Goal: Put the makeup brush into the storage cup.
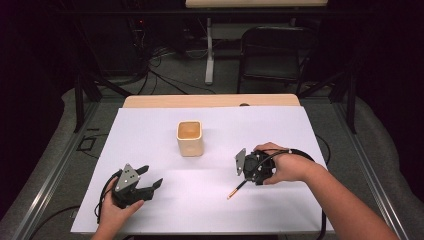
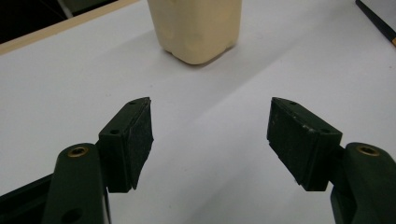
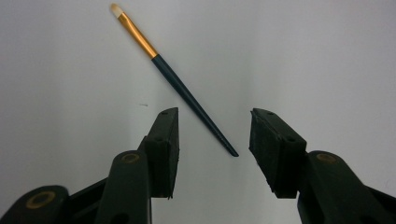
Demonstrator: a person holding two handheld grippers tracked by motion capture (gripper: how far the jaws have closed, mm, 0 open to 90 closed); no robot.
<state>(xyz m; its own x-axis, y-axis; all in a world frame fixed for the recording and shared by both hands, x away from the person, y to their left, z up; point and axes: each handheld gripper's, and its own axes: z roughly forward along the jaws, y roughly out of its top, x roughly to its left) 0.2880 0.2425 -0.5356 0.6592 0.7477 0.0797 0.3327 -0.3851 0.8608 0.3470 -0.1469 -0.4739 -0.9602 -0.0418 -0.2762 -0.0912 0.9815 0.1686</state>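
R gripper [image 3: 212,149] jaws sit apart w/ the brush [image 3: 173,77] tail between, not yet pinched, so the thin handle may roll out or skid on the sheet [image 1: 160,130]; L gripper [image 2: 210,140] jaws apart, empty.

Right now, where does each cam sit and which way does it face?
High view: above the person's side, facing forward and down on the table; shows forearms, left gripper, right gripper.
Left gripper view: rides that gripper, faces the cream cup; its open fingers show.
Right gripper view: looks down at the paintbrush, its tail end between open fingers.
Shared: high and left gripper views both show the cup.
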